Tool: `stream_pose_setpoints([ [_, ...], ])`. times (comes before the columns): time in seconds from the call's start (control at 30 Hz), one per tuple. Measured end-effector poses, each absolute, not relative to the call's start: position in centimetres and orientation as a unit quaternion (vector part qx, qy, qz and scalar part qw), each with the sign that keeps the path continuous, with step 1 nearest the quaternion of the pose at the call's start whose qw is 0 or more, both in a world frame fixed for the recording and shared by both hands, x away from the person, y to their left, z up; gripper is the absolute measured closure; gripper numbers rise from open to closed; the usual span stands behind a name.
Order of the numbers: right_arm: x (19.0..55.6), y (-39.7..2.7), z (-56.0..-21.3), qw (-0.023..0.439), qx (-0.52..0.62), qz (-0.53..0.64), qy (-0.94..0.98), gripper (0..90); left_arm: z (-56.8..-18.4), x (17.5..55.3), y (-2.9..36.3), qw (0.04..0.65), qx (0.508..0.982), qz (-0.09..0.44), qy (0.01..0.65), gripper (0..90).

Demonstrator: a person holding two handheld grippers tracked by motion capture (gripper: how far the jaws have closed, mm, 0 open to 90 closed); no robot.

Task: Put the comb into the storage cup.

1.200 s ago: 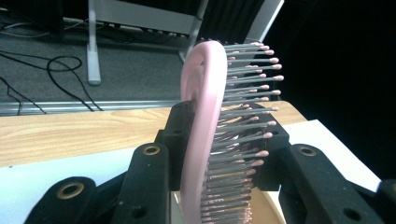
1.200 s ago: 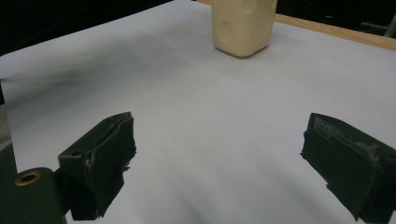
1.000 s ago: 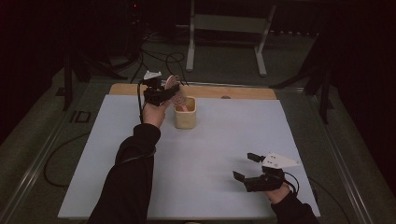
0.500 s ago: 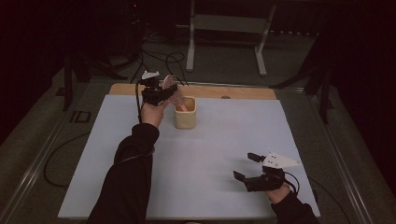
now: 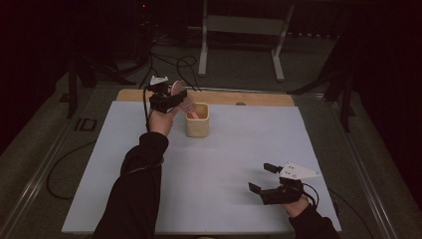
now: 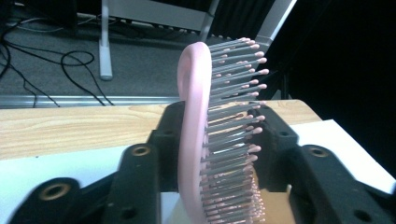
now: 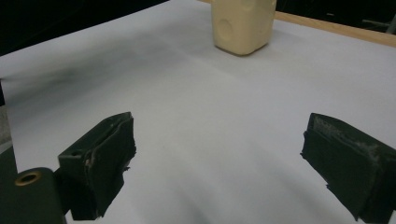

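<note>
left tool (image 5: 175, 95): jaws just been easing apart, pink brush (image 6: 196, 135) between them, head up, likely being let go into cup (image 5: 197, 120) directly below | cup rim the thing to clear, wooden strip (image 5: 249, 98) beyond | right tool (image 5: 263, 178): wide open, empty, resting low on worktop (image 5: 229, 154), well clear of cup

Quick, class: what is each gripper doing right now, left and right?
Left gripper: jaws have just been opening, pink hairbrush between them, over the cream cup.
Right gripper: open, holding nothing, above the white table.
</note>
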State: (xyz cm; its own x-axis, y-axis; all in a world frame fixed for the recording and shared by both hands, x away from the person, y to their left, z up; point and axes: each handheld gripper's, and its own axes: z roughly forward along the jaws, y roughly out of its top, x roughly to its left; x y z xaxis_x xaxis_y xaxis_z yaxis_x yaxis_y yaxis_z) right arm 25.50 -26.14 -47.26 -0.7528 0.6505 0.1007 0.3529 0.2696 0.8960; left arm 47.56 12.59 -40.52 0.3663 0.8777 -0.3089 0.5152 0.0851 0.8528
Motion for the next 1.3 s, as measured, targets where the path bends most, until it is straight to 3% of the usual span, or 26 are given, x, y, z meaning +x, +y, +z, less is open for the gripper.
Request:
stream_pose_setpoints([
  [0.37,25.5,-26.1,-47.3,0.144,0.32,0.512,0.784,8.9,-39.8,47.4,12.5,0.486,0.664,0.178,0.54,35.9],
  [0.67,25.5,-26.1,-47.2,0.146,0.319,0.515,0.782,8.9,-39.6,47.1,12.5,0.478,0.686,0.169,0.523,2.3],
  [1.3,25.5,-26.0,-47.2,0.147,0.318,0.512,0.784,8.9,-39.4,46.2,13.3,0.476,0.71,0.158,0.495,0.2],
])
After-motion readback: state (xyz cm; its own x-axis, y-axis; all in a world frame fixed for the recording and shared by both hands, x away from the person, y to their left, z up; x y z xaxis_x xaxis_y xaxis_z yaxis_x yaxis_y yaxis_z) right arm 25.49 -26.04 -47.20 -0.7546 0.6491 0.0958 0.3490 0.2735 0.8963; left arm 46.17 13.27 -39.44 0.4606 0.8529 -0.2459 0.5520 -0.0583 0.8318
